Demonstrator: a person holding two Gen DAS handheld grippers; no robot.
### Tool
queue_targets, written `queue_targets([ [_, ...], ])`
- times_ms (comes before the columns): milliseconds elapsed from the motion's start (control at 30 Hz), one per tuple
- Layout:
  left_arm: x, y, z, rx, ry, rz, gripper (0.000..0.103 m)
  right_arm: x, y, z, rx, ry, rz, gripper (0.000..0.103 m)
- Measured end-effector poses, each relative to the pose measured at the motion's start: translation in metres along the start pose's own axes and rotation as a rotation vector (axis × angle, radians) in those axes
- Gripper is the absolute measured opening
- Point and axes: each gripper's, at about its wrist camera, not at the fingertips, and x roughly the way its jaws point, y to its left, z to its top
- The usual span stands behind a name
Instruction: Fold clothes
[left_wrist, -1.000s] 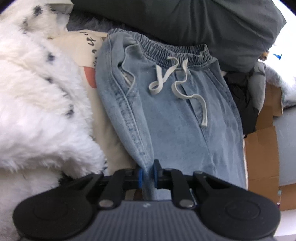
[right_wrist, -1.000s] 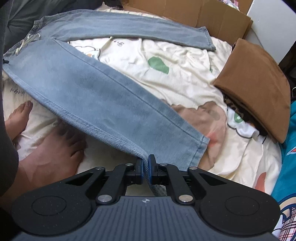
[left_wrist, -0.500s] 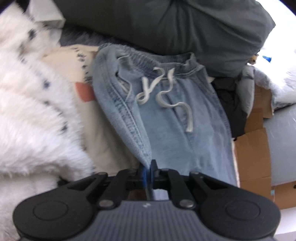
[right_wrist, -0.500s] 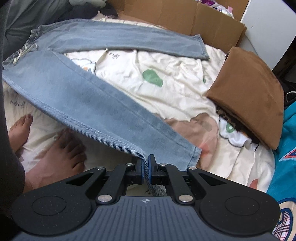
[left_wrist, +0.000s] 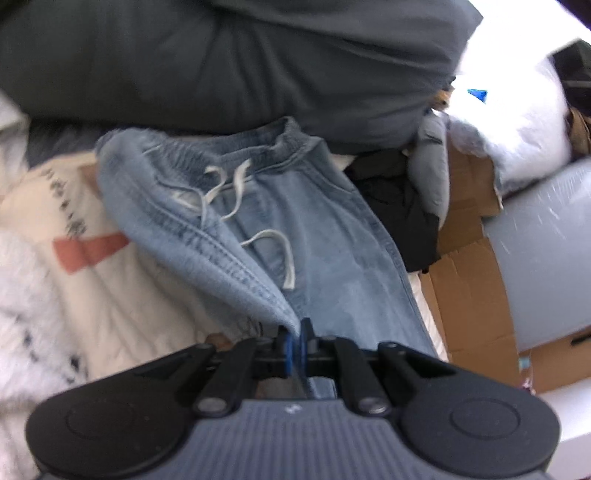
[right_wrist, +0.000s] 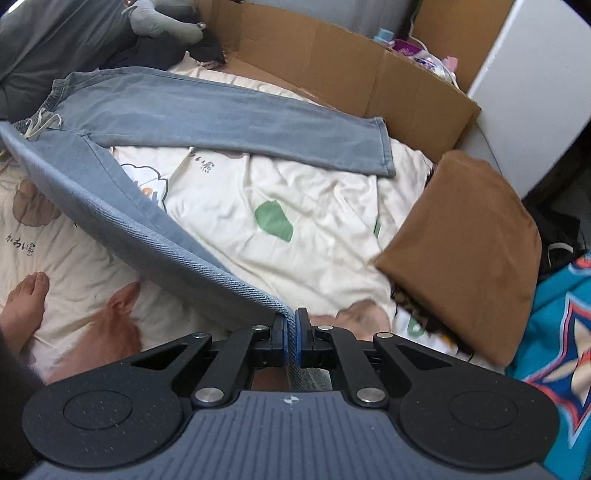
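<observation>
- left gripper (left_wrist: 295, 341) clenched on the outer side seam of the jeans (left_wrist: 303, 236) below the waistband, denim pinched between the blue pads
- right gripper (right_wrist: 291, 332) clenched on the hem corner of the near leg, seam edge running down between the pads
- jeans spread on the cream sheet (right_wrist: 314, 236) of the bed; near leg lifted off the sheet in a taut band from the right gripper up to the waist at the left edge
- far leg (right_wrist: 236, 122) lying flat along the far edge of the sheet, hem just short of the brown cushion (right_wrist: 465, 251)
- white drawstring (left_wrist: 236, 206) loose over the front of the waist, waistband touching the dark pillow (left_wrist: 229, 62) at the head of the bed
- white furry throw (left_wrist: 26, 302) at the left edge of the left wrist view, beside the sheet
- cardboard box (right_wrist: 354, 70) along the far edge of the bed, behind the far leg
- bare foot (right_wrist: 22, 306) resting on the sheet at the near left corner, under the raised leg
- left wrist view blurred
</observation>
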Motion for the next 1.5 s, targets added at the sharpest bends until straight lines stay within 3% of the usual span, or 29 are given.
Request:
queue_targets([
  [133,0.010,-0.017,0.008,0.037,0.011,0.011,0.004,0.006,-0.009,0.019,-0.050,-0.030,-0.007,0.001],
  [533,0.033,-0.087,0.042,0.154,-0.001,-0.001,0.004,0.021,-0.048,0.084,-0.012,-0.154,-0.027,0.001],
  [1033,0.117,-0.137,0.068,0.197,0.004,0.011,0.004,0.098,-0.078,0.162,0.031,-0.150,-0.079,0.001],
  [1500,0.197,-0.160,0.096,0.228,-0.007,0.048,0.004,0.196,-0.095,0.240,-0.067,-0.108,-0.035,0.001],
])
